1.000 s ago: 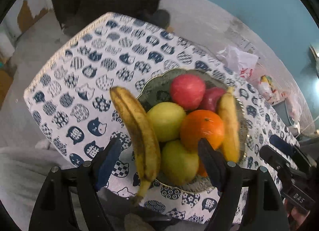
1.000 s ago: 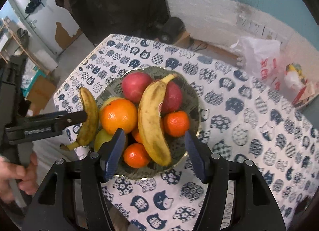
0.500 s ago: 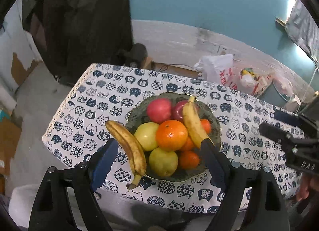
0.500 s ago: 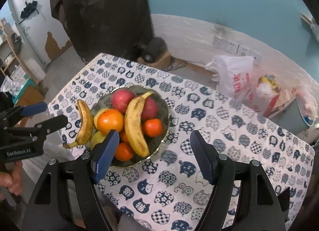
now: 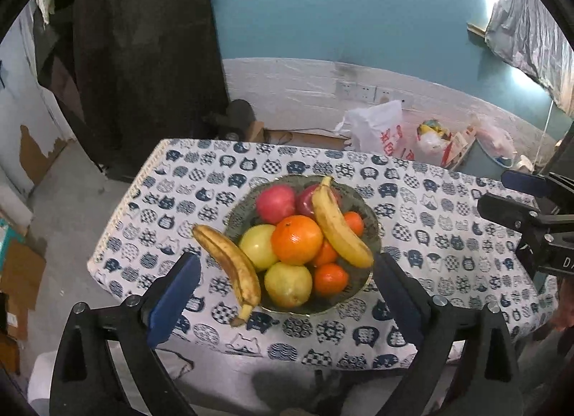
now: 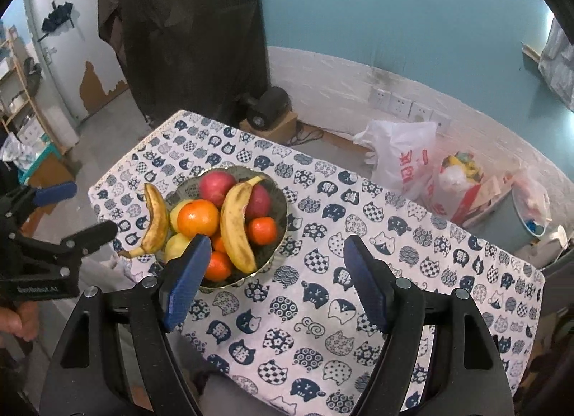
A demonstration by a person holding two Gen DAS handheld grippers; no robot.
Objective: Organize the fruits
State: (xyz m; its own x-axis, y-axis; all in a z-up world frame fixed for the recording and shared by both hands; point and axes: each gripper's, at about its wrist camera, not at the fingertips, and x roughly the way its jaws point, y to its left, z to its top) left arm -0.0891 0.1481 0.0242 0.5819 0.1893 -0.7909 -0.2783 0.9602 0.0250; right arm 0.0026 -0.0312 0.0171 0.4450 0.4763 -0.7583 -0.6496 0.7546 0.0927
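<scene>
A patterned bowl (image 5: pixel 371 222) (image 6: pixel 281 222) on the cat-print tablecloth holds red apples (image 5: pixel 275 199), a large orange (image 5: pixel 296 239) (image 6: pixel 198 218), yellow-green fruits (image 5: pixel 288 284), small oranges (image 5: pixel 330 279) and a banana (image 5: pixel 339 227) (image 6: pixel 234 226) lying across the top. A browner banana (image 5: pixel 229 262) (image 6: pixel 155 221) leans on the bowl's left rim. My left gripper (image 5: pixel 283 283) is open and empty, held back from the bowl at the near table edge. My right gripper (image 6: pixel 276 269) is open and empty, above the cloth right of the bowl.
The table (image 6: pixel 412 272) has edges at left and far side. Plastic bags (image 6: pixel 405 154) and a bin (image 6: pixel 527 211) sit on the floor behind it by the wall. A dark curtain (image 6: pixel 193 28) hangs at back left. Each gripper shows in the other's view.
Both grippers have pulled back and up from the bowl, so the whole table now shows. The fruit has not moved. Both jaws stay open.
</scene>
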